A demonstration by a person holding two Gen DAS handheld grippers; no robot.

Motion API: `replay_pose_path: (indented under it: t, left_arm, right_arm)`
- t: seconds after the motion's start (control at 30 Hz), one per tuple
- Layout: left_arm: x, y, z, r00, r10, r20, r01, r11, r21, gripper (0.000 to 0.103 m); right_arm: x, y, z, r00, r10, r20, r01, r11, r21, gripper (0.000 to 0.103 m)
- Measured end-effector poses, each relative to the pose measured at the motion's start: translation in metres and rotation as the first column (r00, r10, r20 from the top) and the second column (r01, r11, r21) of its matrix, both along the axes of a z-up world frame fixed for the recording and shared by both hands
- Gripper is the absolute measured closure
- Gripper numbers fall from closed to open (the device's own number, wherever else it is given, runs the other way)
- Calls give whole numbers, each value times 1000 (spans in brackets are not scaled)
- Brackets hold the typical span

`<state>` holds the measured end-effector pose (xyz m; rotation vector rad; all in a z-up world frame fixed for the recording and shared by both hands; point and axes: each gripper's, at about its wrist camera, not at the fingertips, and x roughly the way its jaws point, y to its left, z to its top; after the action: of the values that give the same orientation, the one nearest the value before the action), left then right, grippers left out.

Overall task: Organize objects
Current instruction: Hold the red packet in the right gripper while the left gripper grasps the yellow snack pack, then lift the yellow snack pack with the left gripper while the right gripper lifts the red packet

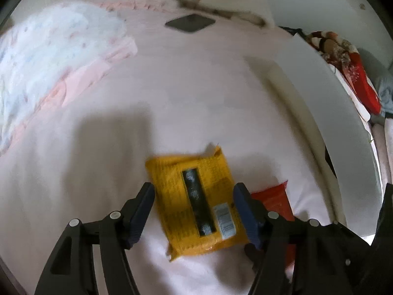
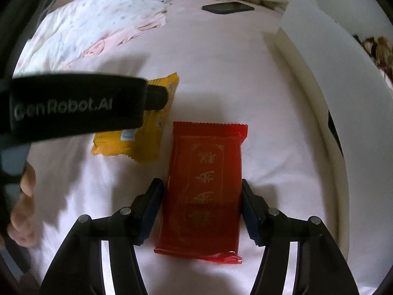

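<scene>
1. Left wrist view: the left tongs point down over a bed covered in a pale pink sheet, jaws released on either side of one yellow packet lying flat; neither pad presses on it. One red packet shows just beside it, partly hidden behind the right-hand jaw. One dark phone lies well apart near the far edge, and one crumpled white-and-pink blanket is heaped to the left.

2. Right wrist view: the right tongs straddle the one red packet, which lies flat on the bed; small gaps show at both pads, so it is let go. The yellow packet lies just beside it, half covered by the left gripper body. A hand shows at the left edge. The phone lies far off.
</scene>
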<state>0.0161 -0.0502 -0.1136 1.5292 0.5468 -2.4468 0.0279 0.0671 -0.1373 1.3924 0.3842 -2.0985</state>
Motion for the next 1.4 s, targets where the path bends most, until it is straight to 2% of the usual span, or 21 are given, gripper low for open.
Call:
replay_pose_path:
  t: [0.03, 0.07, 0.1, 0.17, 0.3, 0.5, 0.63, 0.77, 0.87, 1.03, 1.4]
  left_arm:
    - [-1, 1, -6, 999, 1, 36, -2, 1000, 27, 36]
    - [0, 2, -10, 999, -1, 41, -1, 999, 49, 30]
    - [1, 3, -11, 999, 0, 32, -1, 999, 48, 28]
    - [0, 10, -12, 1000, -10, 26, 10, 1000, 11, 26]
    - [-3, 22, -16, 999, -33, 28, 35, 997, -66, 25]
    - [-5, 31, -18, 997, -77, 25, 79, 989, -125, 20]
    - [-9, 24, -26, 993, -114, 7, 114, 982, -152, 0]
    - [4, 24, -32, 990, -112, -89, 96, 980, -173, 0]
    - [3, 25, -31, 990, -115, -85, 98, 977, -187, 0]
    - [1, 18, -31, 988, -120, -102, 101, 980, -174, 0]
    - [10, 17, -24, 980, -139, -141, 122, 985, -125, 1]
  right_arm:
    - [-3, 4, 1, 1000, -19, 21, 19, 999, -27, 42]
    - [-8, 10, 2, 998, -47, 51, 51, 997, -63, 44]
    - [-12, 15, 3, 995, -69, 72, 75, 994, -85, 46]
    - [-19, 23, 4, 989, -107, 104, 119, 986, -117, 54]
    - [-25, 34, 7, 976, -146, 162, 174, 969, -175, 54]
    - [-21, 13, -1, 987, -121, 106, 132, 987, -94, 54]
    - [-17, 9, -3, 995, -99, 33, 100, 995, -19, 54]
    - [-12, 4, -1, 994, -97, -51, 99, 993, 56, 55]
    - [-12, 3, -1, 994, -83, -69, 89, 993, 82, 55]
    - [-18, 10, -4, 994, -101, -31, 102, 994, 48, 53]
    - [-22, 19, 1, 997, -80, -13, 80, 996, 31, 52]
